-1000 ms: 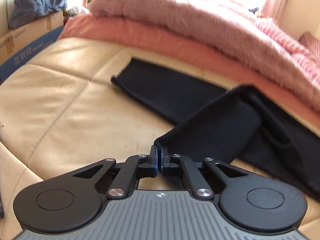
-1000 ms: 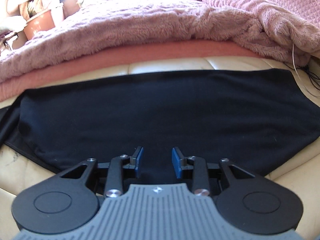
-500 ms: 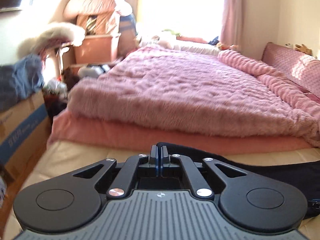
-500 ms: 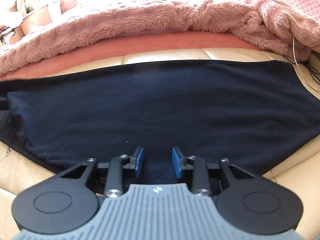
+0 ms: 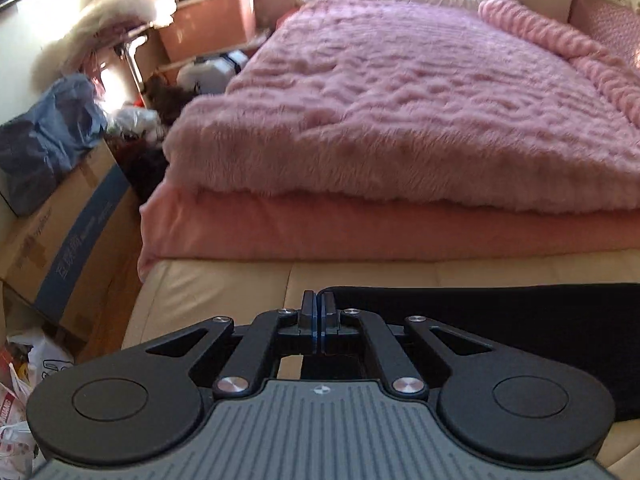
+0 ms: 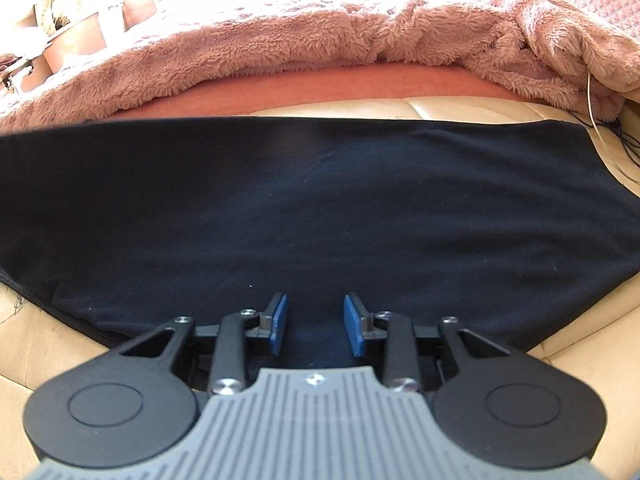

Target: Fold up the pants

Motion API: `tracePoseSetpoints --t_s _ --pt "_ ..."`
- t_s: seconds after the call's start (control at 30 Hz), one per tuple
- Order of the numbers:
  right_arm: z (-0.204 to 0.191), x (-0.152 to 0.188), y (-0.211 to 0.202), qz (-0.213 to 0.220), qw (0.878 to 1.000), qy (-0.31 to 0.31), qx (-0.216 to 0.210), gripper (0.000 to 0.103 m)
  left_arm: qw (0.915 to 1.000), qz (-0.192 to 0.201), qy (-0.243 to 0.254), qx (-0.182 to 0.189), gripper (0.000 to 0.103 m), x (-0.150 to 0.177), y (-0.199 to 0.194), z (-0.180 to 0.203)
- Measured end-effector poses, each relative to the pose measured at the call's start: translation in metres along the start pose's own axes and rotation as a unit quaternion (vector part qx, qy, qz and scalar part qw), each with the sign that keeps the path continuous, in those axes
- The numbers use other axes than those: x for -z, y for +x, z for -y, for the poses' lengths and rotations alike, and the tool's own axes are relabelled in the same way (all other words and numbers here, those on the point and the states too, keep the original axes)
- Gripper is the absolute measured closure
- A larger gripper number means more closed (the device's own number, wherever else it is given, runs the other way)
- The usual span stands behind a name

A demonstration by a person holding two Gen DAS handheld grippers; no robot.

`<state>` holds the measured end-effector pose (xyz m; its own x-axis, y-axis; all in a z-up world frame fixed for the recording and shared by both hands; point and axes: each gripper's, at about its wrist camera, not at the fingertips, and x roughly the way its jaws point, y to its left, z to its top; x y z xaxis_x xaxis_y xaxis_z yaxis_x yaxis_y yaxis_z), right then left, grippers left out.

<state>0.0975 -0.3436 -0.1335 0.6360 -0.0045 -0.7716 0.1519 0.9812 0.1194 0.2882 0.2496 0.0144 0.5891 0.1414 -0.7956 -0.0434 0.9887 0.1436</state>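
Note:
The black pants lie spread flat across a beige leather surface, filling the right wrist view. My right gripper stands open just over the near edge of the pants, with flat fabric showing between its blue pads and nothing pinched. In the left wrist view, my left gripper is shut on the hem end of a pant leg. From its tips the black pants stretch away to the right as a long band above the beige leather surface.
A fluffy pink blanket over a salmon sheet lies just behind the pants. Cardboard boxes, bags and clutter stand at the left beyond the leather edge. A thin white cable lies near the pants' right corner.
My left gripper has lifted and carried the pant leg's end across and up, so the leg now lies stretched over the rest of the pants. The right gripper stayed put and open.

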Motion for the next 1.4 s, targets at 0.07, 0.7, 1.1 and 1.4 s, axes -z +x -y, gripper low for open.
tracePoseSetpoints --t_s 0.07,0.7,1.1,1.4 --pt "0.000 -0.001 0.001 -0.002 1.000 -0.006 0.002 0.075 0.9995 -0.031 0.004 -0.008 0.102 0.004 0.039 -0.003" --pt "-0.005 -0.012 0.010 -0.019 0.999 -0.033 0.018 0.073 0.9979 -0.051 -0.032 -0.023 0.080 0.009 0.142 -0.008" --pt "-0.059 0.003 -0.032 0.000 0.986 -0.166 -0.017 0.073 0.9984 -0.049 0.008 0.029 0.076 0.073 0.071 0.021" --pt "-0.064 0.038 -0.048 -0.021 0.965 -0.250 0.069 0.074 0.9939 -0.068 -0.081 0.032 0.076 0.096 0.076 0.006"
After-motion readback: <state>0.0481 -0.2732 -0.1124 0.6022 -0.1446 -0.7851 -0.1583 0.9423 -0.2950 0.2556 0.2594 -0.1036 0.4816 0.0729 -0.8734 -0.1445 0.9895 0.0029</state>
